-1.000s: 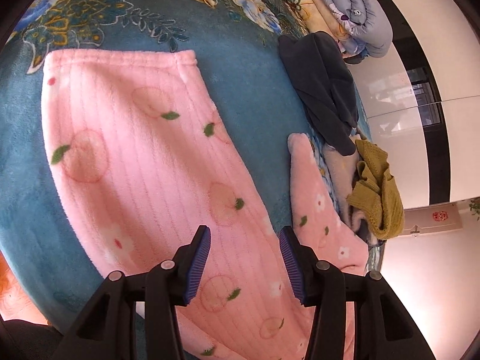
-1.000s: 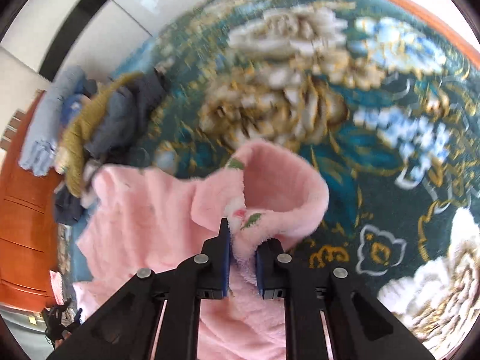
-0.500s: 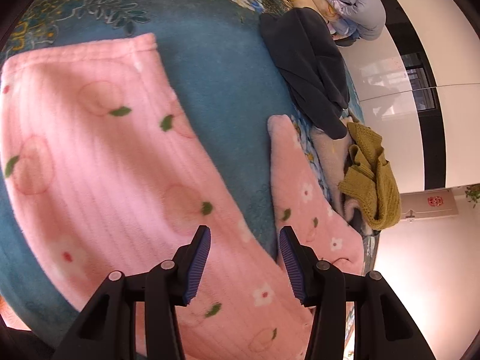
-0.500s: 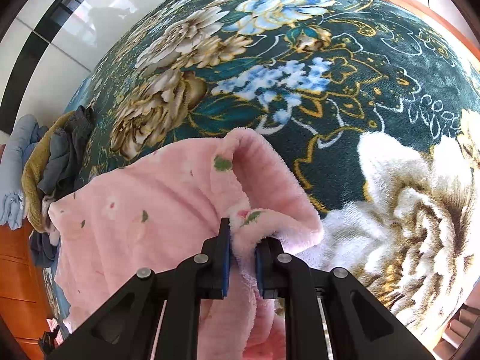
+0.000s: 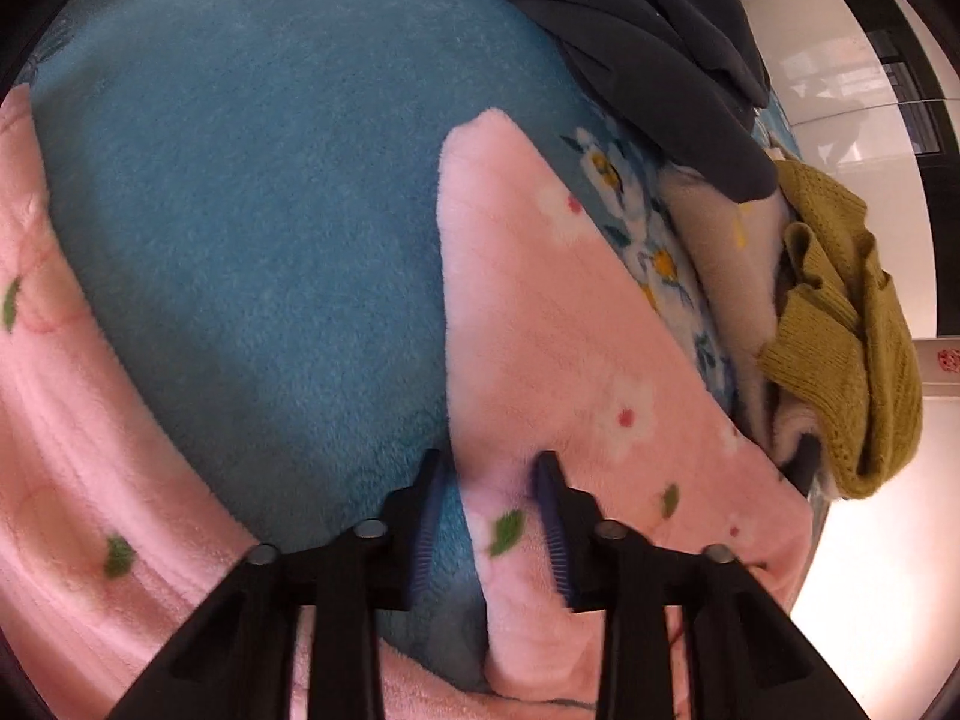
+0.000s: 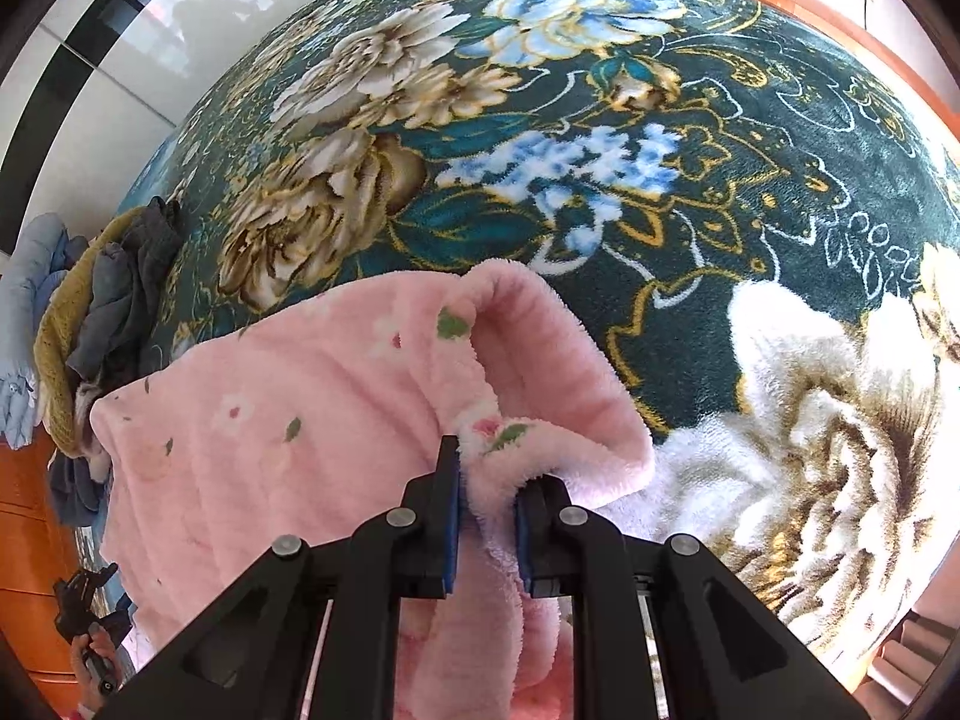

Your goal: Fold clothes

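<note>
A: Right gripper (image 6: 487, 483)?
B: Jaws nearly closed, pinching a bunched fold of the pink fleece garment (image 6: 312, 420). Fabric rises out of the jaws, loops over to the right and spreads left across the floral blanket (image 6: 600, 120).

A: Left gripper (image 5: 489, 501)?
B: Partly open, straddling the edge of a pink leg (image 5: 540, 312) of the same garment. Right finger (image 5: 549, 516) presses into the fleece, left finger (image 5: 429, 510) sits over bare teal blanket (image 5: 252, 192). Not clamped.

A: Rest of the garment?
B: Second pink panel (image 5: 54, 420) lies flat, far left in the left wrist view. Clothes pile beside the leg: dark grey garment (image 5: 648, 42), mustard knit (image 5: 840, 348).
</note>
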Tool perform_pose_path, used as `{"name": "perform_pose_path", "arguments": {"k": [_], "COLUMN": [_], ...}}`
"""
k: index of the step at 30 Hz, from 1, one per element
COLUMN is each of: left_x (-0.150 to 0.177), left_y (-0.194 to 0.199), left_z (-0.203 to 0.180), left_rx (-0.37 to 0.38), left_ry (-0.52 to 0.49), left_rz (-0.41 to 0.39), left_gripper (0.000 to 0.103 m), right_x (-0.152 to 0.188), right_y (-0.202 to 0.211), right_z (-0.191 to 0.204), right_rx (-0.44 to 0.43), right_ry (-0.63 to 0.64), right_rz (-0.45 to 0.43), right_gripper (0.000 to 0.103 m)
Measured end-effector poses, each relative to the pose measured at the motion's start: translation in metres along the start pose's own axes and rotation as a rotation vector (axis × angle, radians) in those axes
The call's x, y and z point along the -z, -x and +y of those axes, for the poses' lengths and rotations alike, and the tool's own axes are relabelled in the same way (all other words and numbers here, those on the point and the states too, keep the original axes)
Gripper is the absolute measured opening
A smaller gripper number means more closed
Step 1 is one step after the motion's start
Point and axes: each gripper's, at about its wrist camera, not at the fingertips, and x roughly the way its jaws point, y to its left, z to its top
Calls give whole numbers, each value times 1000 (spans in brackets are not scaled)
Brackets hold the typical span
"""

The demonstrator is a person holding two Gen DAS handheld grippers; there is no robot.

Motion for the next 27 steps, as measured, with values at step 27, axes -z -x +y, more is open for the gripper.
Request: {"name": "perform_pose_path", "arguments": {"k": [27], "left_x": [-80], "left_y": [87], "left_z": [93], "left_rx": [-108], "left_ry": [-107], "left_rz": [-229], "left_gripper": [7], "right_x": [-7], "right_y": [27], "right_z": [27], "right_rx": [37], "right_ry": [76], "right_rz": [-67], "right_gripper": [28]}}
